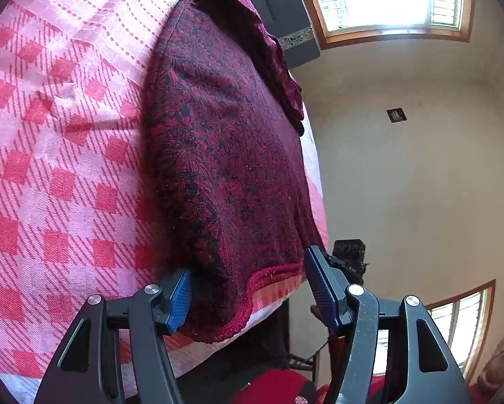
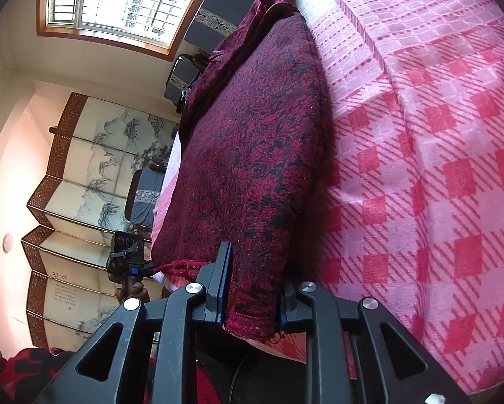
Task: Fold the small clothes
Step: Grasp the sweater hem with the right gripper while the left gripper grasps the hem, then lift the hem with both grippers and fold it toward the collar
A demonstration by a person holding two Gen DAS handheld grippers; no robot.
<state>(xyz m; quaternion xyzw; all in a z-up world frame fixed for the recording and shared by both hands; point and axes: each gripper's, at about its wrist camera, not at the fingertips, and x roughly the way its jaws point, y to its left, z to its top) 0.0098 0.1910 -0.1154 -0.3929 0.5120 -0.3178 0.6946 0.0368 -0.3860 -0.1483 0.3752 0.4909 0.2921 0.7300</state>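
Gripping the near hem corner of the dark red patterned garment (image 2: 252, 155), the right gripper (image 2: 253, 289) has its fingers (image 2: 223, 279) clamped on the cloth, edge bunched between the pads. Garment lies along the bed edge on a pink-and-white checked bedsheet (image 2: 437, 175), looks already folded at least once, far end rumpled near a dark headboard (image 1: 285, 10). Left gripper (image 1: 248, 293) sits at the other hem corner, fingers (image 1: 179, 298) apart; one pad touches or sits just under the cloth side, the other stands clear off the bed edge, so no grip there. Step in hand is probably taking both near corners to carry the hem over toward the far end. To do it well: get the left fingers closed on all layers at the corner, match the right hand's height, lift both together, keep the hem taut, lay edge on edge. Risk: a one-sided lift skews the fold, or a lower layer slips out.
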